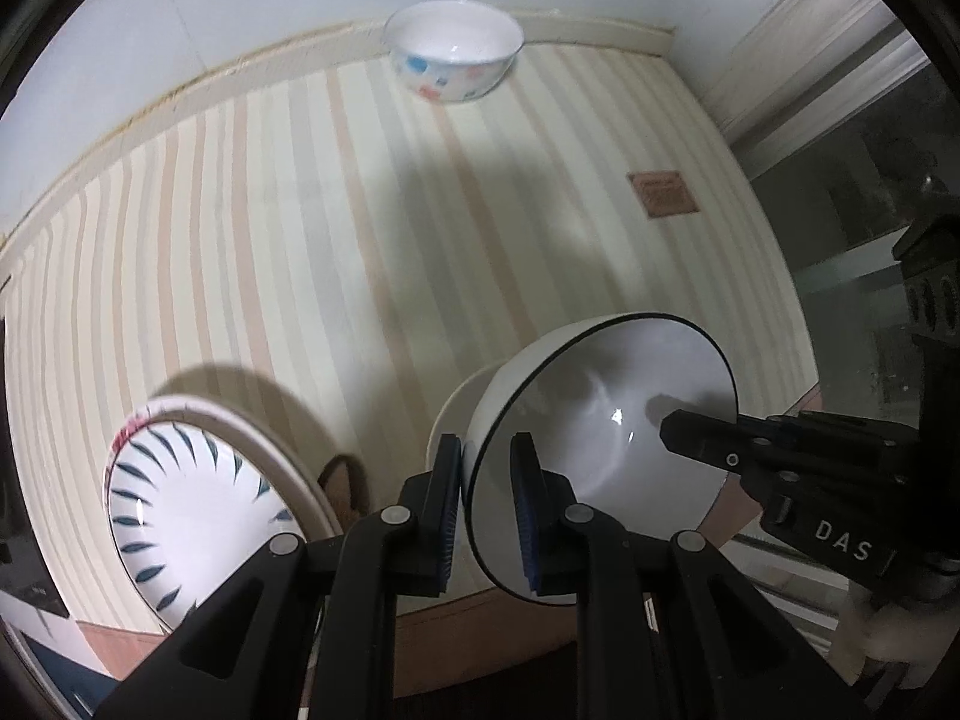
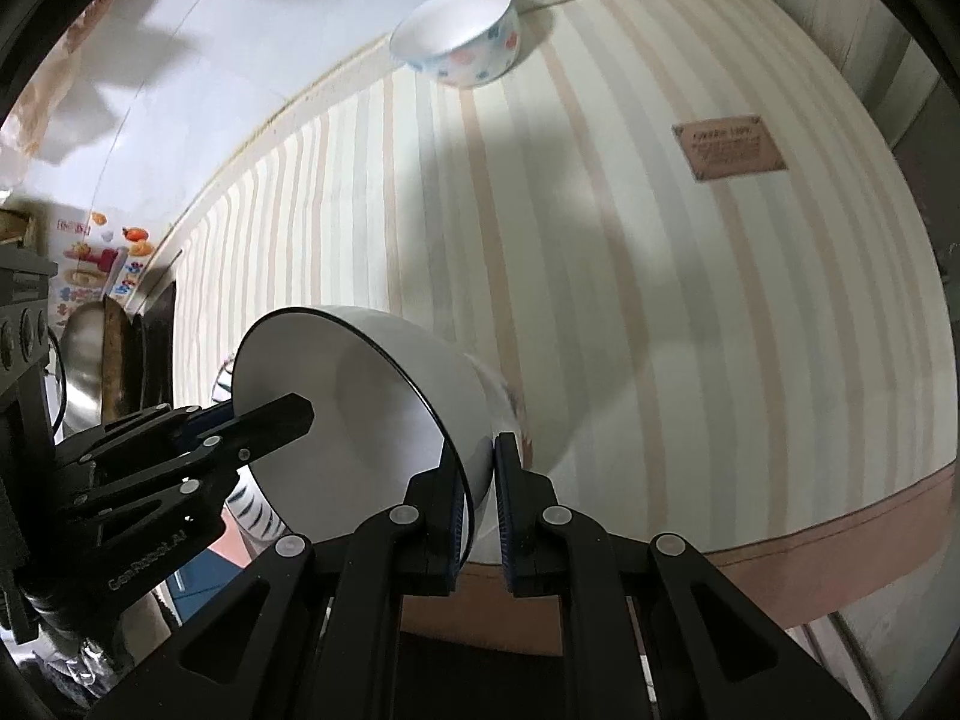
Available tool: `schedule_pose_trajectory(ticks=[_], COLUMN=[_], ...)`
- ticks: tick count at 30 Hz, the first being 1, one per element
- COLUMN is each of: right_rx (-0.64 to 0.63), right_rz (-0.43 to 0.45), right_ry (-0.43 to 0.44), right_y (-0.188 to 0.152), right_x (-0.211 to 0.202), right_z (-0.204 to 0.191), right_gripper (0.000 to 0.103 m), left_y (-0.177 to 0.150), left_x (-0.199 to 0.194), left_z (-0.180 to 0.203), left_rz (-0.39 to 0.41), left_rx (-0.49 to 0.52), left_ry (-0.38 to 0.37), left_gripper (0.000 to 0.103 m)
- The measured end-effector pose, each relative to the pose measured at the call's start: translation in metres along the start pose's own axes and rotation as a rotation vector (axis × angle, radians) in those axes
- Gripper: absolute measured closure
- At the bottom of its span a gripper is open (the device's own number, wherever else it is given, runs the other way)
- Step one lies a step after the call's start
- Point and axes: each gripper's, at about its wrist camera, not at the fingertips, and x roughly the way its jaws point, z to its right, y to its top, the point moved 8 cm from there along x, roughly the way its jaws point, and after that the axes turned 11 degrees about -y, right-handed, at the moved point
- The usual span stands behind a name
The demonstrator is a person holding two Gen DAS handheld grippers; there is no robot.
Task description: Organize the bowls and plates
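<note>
A white bowl with a black rim [image 1: 600, 438] is held tilted above the striped tablecloth by both grippers. My left gripper [image 1: 487, 510] is shut on its near rim. My right gripper [image 2: 480, 498] is shut on the opposite rim of the same bowl [image 2: 360, 414]; it also shows in the left wrist view [image 1: 720, 450]. A plate with blue leaf strokes [image 1: 198, 504] lies at the left. A cream plate [image 1: 456, 414] lies under the held bowl. A white bowl with blue and red spots [image 1: 453, 51] stands at the table's far edge, and also shows in the right wrist view [image 2: 459, 30].
The striped tablecloth [image 1: 300, 210] carries a brown label [image 1: 663, 193]. A white wall runs along the far edge. A glass door [image 1: 870, 180] is to the right. Dark kitchen items and a metal pot [image 2: 84, 360] sit at the left.
</note>
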Motion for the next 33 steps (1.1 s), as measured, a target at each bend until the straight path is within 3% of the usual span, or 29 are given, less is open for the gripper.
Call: schedule_pose_trajectory(ticks=[9,28,33], right_rx=[-0.032,-0.014,-0.012], right_rz=[-0.038,-0.092,-0.096], right_ry=[-0.035,-0.072,-0.087], right_y=[-0.011,0.000,0.002], right_x=[0.023,0.046,0.046], right_z=[-0.006,-0.009,-0.007], right_gripper=[0.092,0.089,0.088], left_y=[-0.013,-0.030,-0.035], left_x=[0.023,0.051,0.052], left_z=[-0.012,-0.013,-0.014], left_rz=[-0.036,-0.082,-0.085], left_rx=[-0.027,0.008,0.006], left_ry=[0.035,0.116,0.104], left_gripper=[0.088,0.088,0.088])
